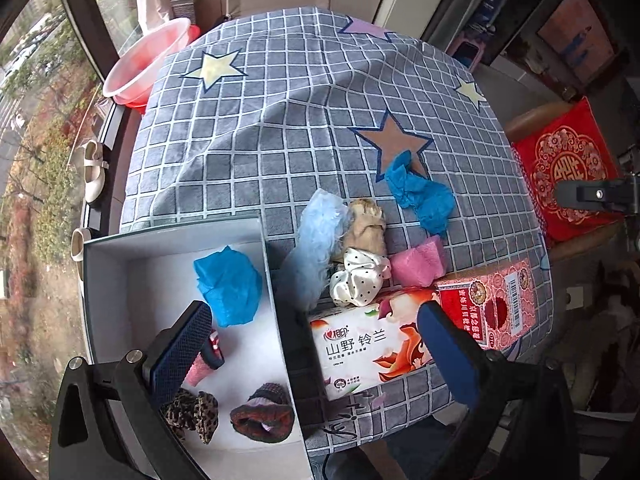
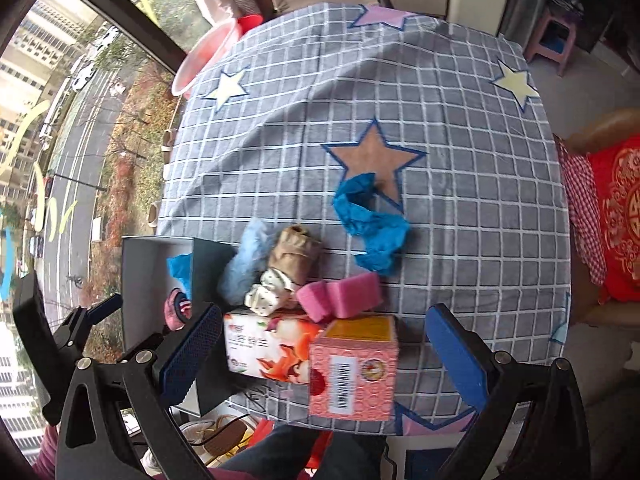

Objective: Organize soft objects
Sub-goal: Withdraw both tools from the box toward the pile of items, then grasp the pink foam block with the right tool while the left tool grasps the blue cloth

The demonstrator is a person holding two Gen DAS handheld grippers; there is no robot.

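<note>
Left gripper (image 1: 316, 340): jaws apart, holding nothing, above the white box (image 1: 120, 258) wall. Right gripper (image 2: 324, 352): jaws apart, holding nothing, over the tissue pack (image 2: 272, 350) and pink carton (image 2: 354, 372).

In box: blue cloth (image 1: 230, 284), leopard scrunchie (image 1: 196, 412), dark knit piece (image 1: 262, 410).

On checked tablecloth (image 1: 280, 120), beside box: fluffy pale-blue item (image 1: 316, 236), tan plush (image 1: 366, 226), polka-dot scrunchie (image 1: 358, 280), pink sponge (image 1: 418, 262), crumpled blue cloth (image 1: 420, 192).

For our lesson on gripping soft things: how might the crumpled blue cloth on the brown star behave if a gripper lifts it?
The blue cloth lies crumpled in loose folds, so it is probably floppy and would droop. It looks thin, so likely light. Pinched at one end, it may unfurl and trail across the tablecloth.
</note>
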